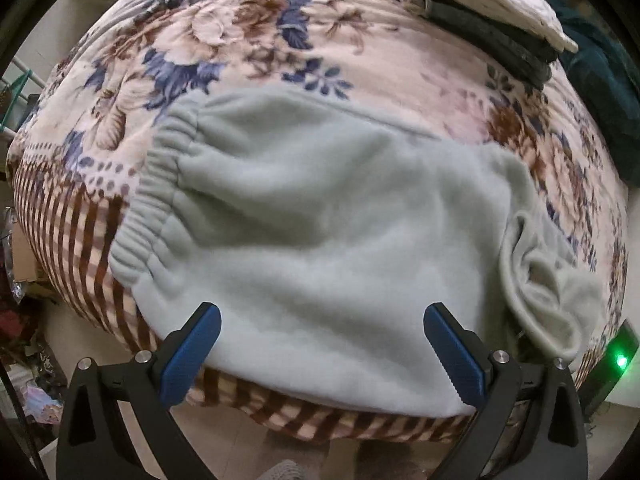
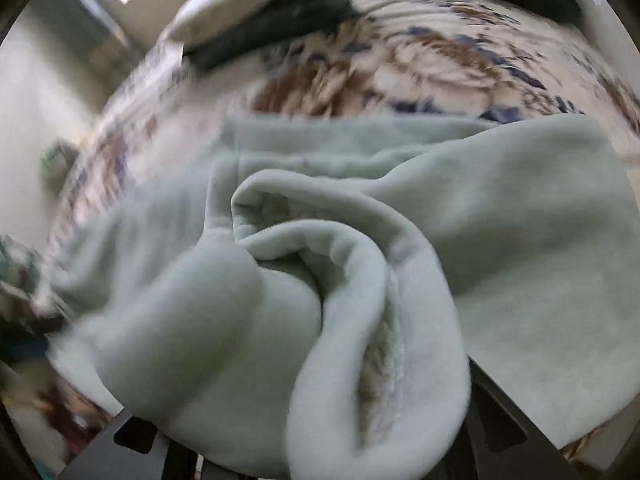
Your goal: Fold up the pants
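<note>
I see a floral blanket [image 1: 280, 40] over the bed, folded clothes [image 1: 492, 12] at one o'clock, pale floor [image 1: 248, 440] below (clutter [image 1: 24, 320] at nine).

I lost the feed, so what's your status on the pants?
Left gripper open above the pants, holding nothing. Right gripper buried under bunched leg cuffs, grip unclear. Pants lie part-folded on the blanket. Nothing blocking.

Pale green pants [image 1: 320, 240] are soft matt fleece; the floral blanket [image 1: 280, 40] plush; claw pads [image 1: 192, 360] ridged blue plastic.
</note>
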`<state>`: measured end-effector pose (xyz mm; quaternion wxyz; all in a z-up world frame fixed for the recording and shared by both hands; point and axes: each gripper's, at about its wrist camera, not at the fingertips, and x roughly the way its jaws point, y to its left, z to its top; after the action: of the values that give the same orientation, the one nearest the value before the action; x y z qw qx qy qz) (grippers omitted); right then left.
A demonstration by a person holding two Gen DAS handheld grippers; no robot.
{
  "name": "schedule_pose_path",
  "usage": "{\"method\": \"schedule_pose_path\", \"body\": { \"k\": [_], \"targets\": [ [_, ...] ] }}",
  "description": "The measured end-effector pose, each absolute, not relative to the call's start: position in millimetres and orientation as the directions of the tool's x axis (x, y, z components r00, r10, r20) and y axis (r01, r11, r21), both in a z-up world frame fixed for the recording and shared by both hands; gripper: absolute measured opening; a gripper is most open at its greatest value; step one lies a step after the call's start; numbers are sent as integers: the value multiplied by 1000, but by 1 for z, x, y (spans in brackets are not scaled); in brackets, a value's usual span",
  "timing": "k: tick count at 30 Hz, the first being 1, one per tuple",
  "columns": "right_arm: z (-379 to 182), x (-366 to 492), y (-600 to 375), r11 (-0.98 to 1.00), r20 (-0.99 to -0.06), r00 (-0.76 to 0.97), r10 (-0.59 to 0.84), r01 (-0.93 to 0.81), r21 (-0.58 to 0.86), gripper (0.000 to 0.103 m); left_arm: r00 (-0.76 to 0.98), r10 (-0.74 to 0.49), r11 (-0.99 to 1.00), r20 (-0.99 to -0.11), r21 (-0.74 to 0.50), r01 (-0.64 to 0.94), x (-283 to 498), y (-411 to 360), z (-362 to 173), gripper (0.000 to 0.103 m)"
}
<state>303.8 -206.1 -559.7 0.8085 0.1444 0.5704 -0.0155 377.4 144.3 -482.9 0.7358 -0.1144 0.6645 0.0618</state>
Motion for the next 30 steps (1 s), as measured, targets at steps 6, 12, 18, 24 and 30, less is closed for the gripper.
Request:
{"method": "schedule_pose_path", "body": {
  "k": [6, 12, 18, 24, 30],
  "targets": [
    [-536, 308, -223, 840, -847, 236, 475, 164, 517, 98, 155, -160, 955, -975, -193, -227, 401, 115, -467, 103],
    [-496, 268, -298, 776, -824, 281, 492, 288, 561, 98, 104, -271, 950, -957, -284, -131, 437, 37, -478, 103],
    [-535, 250, -390, 722, -891, 221, 396, 525, 451, 98, -33, -307, 951, -951, -308, 31, 455, -40, -520, 73],
    [-559, 240, -437, 529, -826, 313, 469, 649, 547, 98, 70, -229, 969, -971, -221, 110, 454, -43, -515, 19],
    [-554, 241, -428, 524, -798, 328, 505, 619, 586, 98, 175, -217, 970, -960, -192, 148, 456, -43, -488, 12]
  ]
}}
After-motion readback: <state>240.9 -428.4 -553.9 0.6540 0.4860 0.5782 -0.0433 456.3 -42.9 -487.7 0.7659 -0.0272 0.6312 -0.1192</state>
